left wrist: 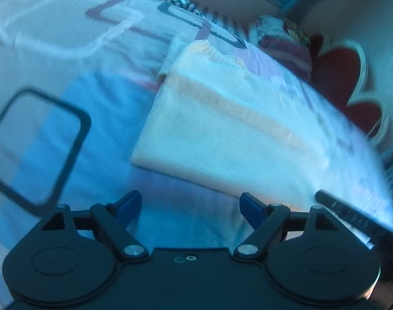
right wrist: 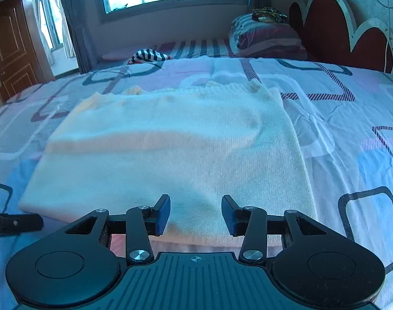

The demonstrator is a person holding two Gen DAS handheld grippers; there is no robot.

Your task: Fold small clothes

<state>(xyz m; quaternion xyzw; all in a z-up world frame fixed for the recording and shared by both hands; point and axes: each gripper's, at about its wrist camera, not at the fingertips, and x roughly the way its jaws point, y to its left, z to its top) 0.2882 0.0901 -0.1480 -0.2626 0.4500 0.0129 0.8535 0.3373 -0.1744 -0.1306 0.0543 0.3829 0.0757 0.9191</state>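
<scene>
Cream knit sweater (right wrist: 170,139) lies folded flat on your bed (right wrist: 351,134); your left tool (left wrist: 190,206) is spread over bare sheet, your right tool (right wrist: 195,215) parted above its near edge, gripping nothing.

Each black gripper (left wrist: 190,208) (right wrist: 195,215) has blue pads (right wrist: 163,214), silver screws and round hubs.

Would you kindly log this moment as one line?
garment: cream knit folded flat on bed | left gripper: open, empty | right gripper: open, over near edge
</scene>
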